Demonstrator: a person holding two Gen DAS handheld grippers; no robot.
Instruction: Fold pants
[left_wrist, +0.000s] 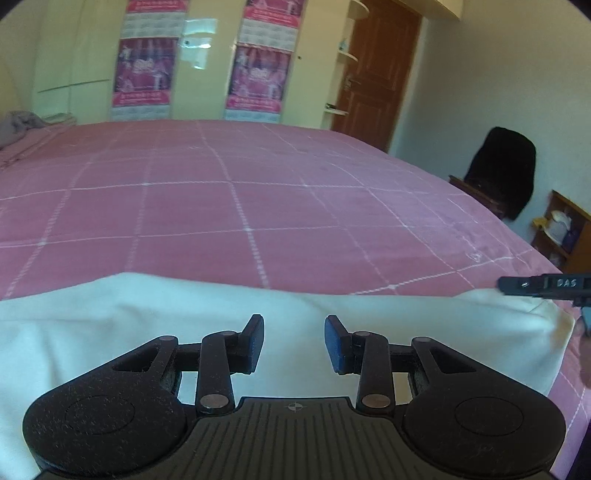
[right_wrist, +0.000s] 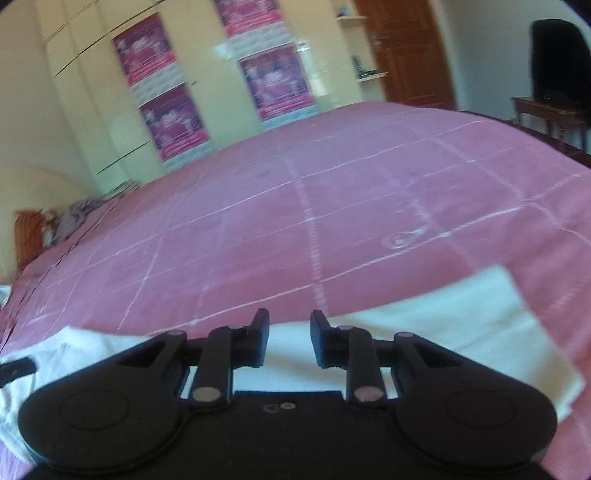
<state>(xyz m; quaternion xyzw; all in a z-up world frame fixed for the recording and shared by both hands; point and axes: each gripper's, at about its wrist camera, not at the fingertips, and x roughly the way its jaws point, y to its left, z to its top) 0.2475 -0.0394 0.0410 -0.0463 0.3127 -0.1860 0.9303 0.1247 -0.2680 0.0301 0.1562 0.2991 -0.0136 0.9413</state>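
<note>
Left wrist view: your left gripper (left_wrist: 294, 341) hangs with fingers apart over the white pants (left_wrist: 110, 325), which lie on the pink bed (left_wrist: 258, 192). Right wrist view: your right gripper (right_wrist: 290, 338) is also spread and empty above the cloth, which looks soft and light; take it at an edge or corner.

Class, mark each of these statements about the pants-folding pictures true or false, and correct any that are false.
1. The pants are white. True.
2. The left gripper is clamped on the cloth. False: its jaws stand apart with nothing between them.
3. The bedspread is pink with thin white grid lines. True.
4. The right gripper holds a fold of the pants. False: its jaws are open and empty, above the pants.
5. The wooden door stands at the far side of the room, beyond the bed. True.
</note>
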